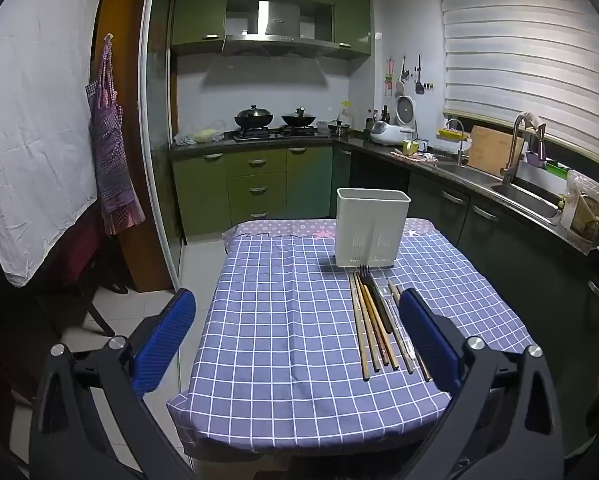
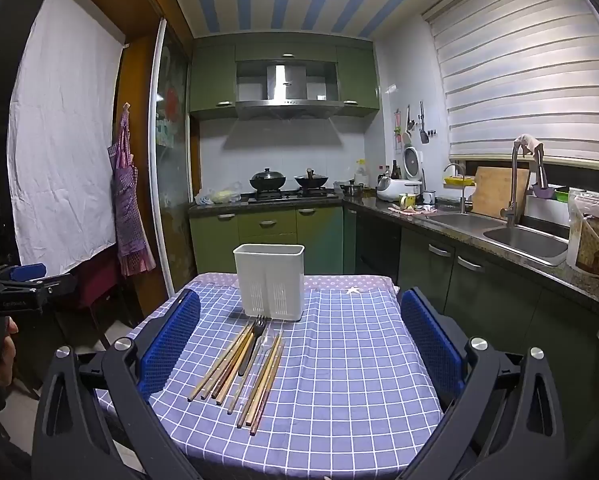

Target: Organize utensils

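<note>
A white slotted utensil holder (image 1: 372,229) (image 2: 270,282) stands upright near the far edge of the table. In front of it lie several wooden chopsticks (image 1: 368,326) (image 2: 235,364), a black fork (image 1: 373,294) (image 2: 252,342) and a clear plastic utensil (image 2: 264,346), side by side, pointing at the holder. My left gripper (image 1: 297,330) is open and empty above the table's near left part; its right finger is beside the chopsticks. My right gripper (image 2: 299,334) is open and empty, with the utensils between its fingers, further away on the table. The left gripper also shows at the far left of the right wrist view (image 2: 23,280).
The table wears a blue checked cloth (image 1: 283,320) (image 2: 339,360). Green cabinets, a stove with two woks (image 1: 275,118) and a counter with a sink (image 2: 527,236) line the back and right. An apron (image 1: 113,152) hangs on the left by a sliding door.
</note>
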